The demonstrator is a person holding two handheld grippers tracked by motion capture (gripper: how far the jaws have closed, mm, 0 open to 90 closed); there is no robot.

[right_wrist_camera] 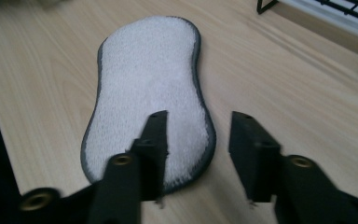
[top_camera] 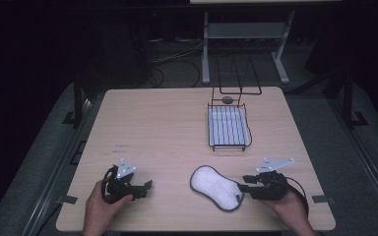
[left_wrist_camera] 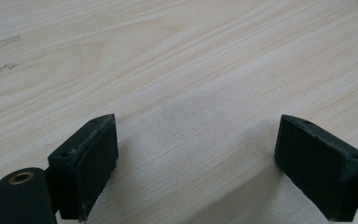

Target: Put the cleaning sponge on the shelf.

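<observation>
A white, peanut-shaped sponge pad with a grey rim (top_camera: pixel 216 186) lies flat on the wooden table (top_camera: pixel 162 128) near the front. My right gripper (top_camera: pixel 240 187) is at the pad's right end, jaws open; in the right gripper view the pad (right_wrist_camera: pixel 149 88) stretches away ahead, one jaw over its near edge, the other over bare wood, my right gripper (right_wrist_camera: pixel 198 140) holding nothing. My left gripper (top_camera: pixel 148 185) rests at the front left, held by a hand. In the left gripper view my left gripper (left_wrist_camera: pixel 196 158) is wide open above bare wood.
A black wire rack over a white tray (top_camera: pixel 229 127) stands at the table's right back, its wire frame (top_camera: pixel 236 73) rising behind it. A corner of the rack (right_wrist_camera: pixel 335 14) is at the upper right of the right gripper view. Faint pencil marks (left_wrist_camera: pixel 2 56) are on the wood.
</observation>
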